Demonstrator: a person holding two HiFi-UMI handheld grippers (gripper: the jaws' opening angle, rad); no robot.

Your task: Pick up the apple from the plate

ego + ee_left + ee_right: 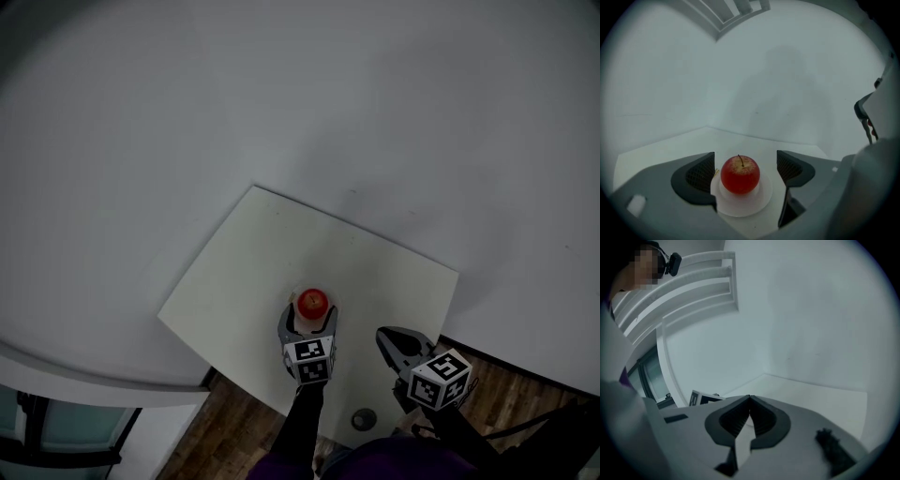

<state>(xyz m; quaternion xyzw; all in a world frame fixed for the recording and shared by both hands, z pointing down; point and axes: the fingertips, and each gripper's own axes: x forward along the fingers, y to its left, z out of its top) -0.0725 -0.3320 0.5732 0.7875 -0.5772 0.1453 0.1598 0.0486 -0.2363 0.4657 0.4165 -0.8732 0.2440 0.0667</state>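
Left claw (746, 171) spread wide around red apple (740, 175), pads clear of it, apple on small white plate (740, 207) on pale bench (244, 272), right claw (750, 420) pinched shut

Plate (764, 196) edge partly behind left claw (746, 169)

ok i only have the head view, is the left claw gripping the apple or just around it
observer: Just around it. In the left gripper view the left claw stands open with the apple between its jaws, a gap showing on each side, so nothing presses on it.
operator: what is it sitting on, cant see from up here
observer: A small white plate. The apple stands upright in its middle, stem up, and the plate's rim shows in front of it between the jaws.
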